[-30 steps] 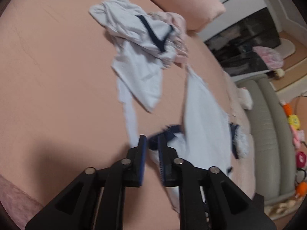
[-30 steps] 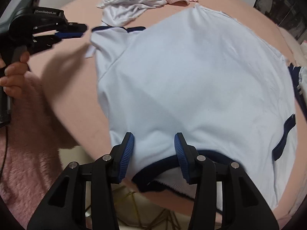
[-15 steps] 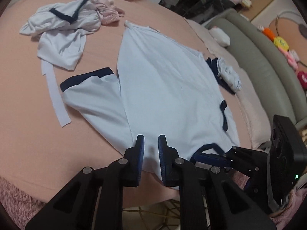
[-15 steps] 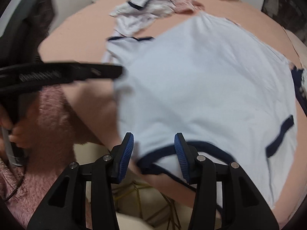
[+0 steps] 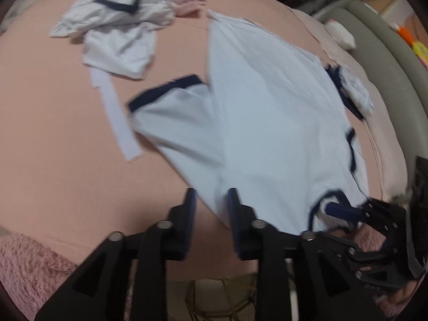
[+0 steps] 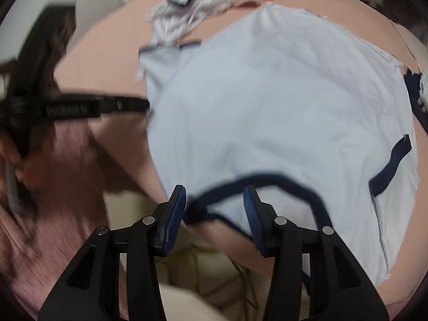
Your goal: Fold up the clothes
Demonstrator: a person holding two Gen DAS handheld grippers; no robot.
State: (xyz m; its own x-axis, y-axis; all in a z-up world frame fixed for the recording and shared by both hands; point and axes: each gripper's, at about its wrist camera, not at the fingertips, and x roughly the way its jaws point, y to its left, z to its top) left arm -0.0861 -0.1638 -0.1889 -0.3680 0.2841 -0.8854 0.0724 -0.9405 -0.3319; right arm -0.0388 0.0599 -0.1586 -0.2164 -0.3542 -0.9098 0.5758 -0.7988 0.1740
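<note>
A pale blue T-shirt with navy collar and cuffs lies spread flat on the pink bed, collar toward me. My left gripper hovers at the shirt's near shoulder edge. Its jaws are opening, with the fabric edge between them and not pinched. The right wrist view shows the same shirt, with my left gripper at its left edge. My right gripper stands open over the navy collar, which runs between its fingers. In the left wrist view, my right gripper sits at that collar.
A crumpled white garment with navy trim and a pink garment lie at the far side of the bed. A white strip trails toward the sleeve. Another navy-and-white piece lies at the right edge, beside a grey padded surround. A person's fuzzy pink sleeve is at the lower left.
My left gripper swung from the far sleeve to the shirt's near shoulder edge, narrowing then widening its jaws. The right gripper rose slightly, its jaws unchanged over the collar.
</note>
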